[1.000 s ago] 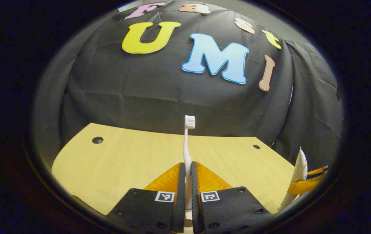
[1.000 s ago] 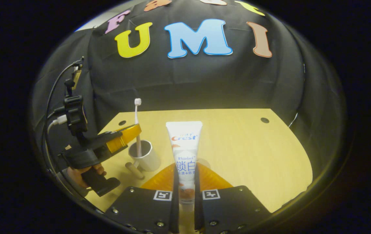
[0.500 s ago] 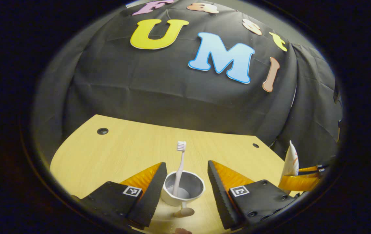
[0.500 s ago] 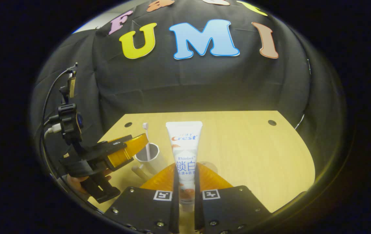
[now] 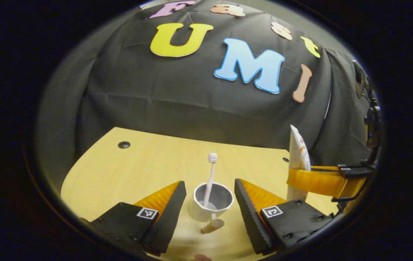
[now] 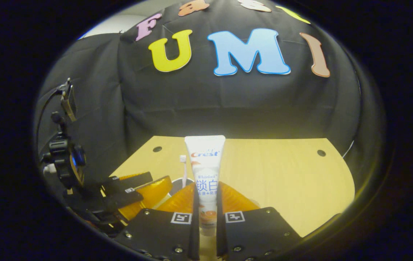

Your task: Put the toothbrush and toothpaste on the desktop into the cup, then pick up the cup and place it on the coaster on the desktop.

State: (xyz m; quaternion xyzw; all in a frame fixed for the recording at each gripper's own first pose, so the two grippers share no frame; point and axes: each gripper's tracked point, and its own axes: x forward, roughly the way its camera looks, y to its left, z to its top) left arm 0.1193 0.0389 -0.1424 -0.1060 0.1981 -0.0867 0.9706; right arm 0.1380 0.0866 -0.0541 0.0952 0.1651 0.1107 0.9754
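- Near the tabletop's front edge, the left tongs were spread wide around the cup, toothbrush already standing inside.
- Right tongs were pinching the toothpaste upright, just beside the cup.

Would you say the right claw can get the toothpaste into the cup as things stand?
Probably yes. The cup's mouth is open, with just the toothbrush leaning inside, and the left claw, open, flanks rather than covers it. The right claw holds the toothpaste upright nearby.
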